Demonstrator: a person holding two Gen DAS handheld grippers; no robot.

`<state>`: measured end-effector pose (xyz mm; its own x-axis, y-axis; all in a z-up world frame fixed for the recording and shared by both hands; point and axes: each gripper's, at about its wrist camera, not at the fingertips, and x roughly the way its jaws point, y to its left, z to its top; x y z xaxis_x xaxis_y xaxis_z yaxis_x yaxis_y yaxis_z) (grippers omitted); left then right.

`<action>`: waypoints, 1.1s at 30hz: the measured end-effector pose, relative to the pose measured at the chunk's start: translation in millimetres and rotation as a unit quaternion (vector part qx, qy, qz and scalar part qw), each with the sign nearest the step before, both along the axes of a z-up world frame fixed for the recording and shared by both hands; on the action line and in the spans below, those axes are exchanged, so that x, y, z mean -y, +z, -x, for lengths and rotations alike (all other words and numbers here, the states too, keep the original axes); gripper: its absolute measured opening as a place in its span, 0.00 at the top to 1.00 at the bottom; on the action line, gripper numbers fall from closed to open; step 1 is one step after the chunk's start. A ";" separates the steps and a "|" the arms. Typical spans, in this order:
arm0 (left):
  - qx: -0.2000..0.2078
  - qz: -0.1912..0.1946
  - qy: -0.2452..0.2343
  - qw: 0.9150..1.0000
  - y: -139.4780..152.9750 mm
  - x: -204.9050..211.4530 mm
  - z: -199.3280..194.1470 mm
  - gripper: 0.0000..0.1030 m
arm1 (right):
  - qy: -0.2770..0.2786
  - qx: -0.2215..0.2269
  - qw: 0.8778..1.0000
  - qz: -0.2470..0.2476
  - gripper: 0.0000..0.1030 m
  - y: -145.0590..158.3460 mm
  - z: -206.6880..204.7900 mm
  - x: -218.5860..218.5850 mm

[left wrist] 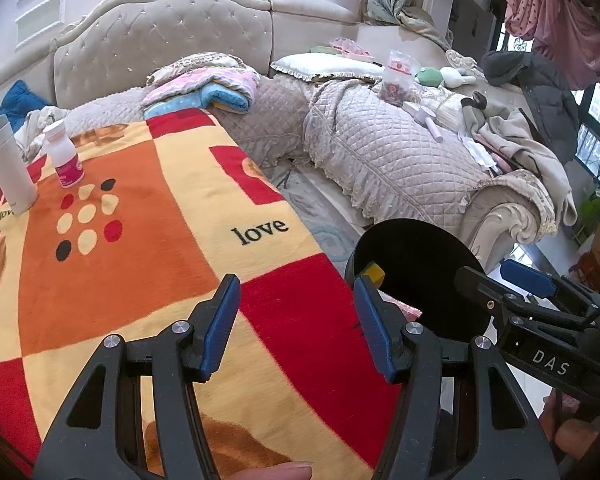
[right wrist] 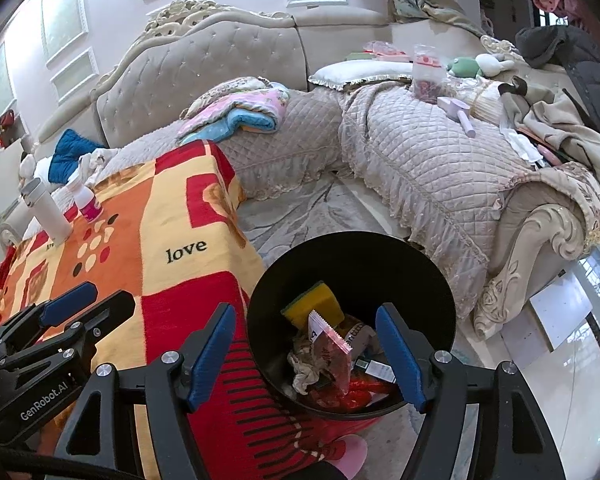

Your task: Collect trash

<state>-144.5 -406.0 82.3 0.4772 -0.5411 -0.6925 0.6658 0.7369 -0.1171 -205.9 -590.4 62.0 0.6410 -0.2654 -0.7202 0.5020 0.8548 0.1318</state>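
Trash (right wrist: 328, 356) lies in black bin (right wrist: 440, 292); both tools, left (left wrist: 296, 312) and right (right wrist: 306, 344), released, empty.

The orange, yellow and red patchwork blanket (left wrist: 148, 216) covering the bench bears the black word "love" in a yellow patch near its right edge. The right gripper's (left wrist: 500, 276) black body reads "DAS"; the left gripper's (right wrist: 96, 300) black body reads "GenRobot.AI".

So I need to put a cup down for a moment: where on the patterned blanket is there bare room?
The blanket is bare from the "love" lettering down to the left gripper. Its far left corner is taken by the white tumbler and pink-labelled bottle. The black bin beside it is crowded with trash.
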 end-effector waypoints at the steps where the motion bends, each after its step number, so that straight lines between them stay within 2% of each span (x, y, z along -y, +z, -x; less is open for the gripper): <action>1: 0.000 0.000 0.000 1.000 0.1 -1.0 0.2 0.44 | 0.001 -0.001 1.000 0.000 0.31 0.0 -0.5 -1.2; 33: -0.003 0.003 0.004 1.000 2.0 -15.1 -1.2 0.44 | 0.003 -0.008 1.000 -0.003 0.29 -1.4 2.2 -10.0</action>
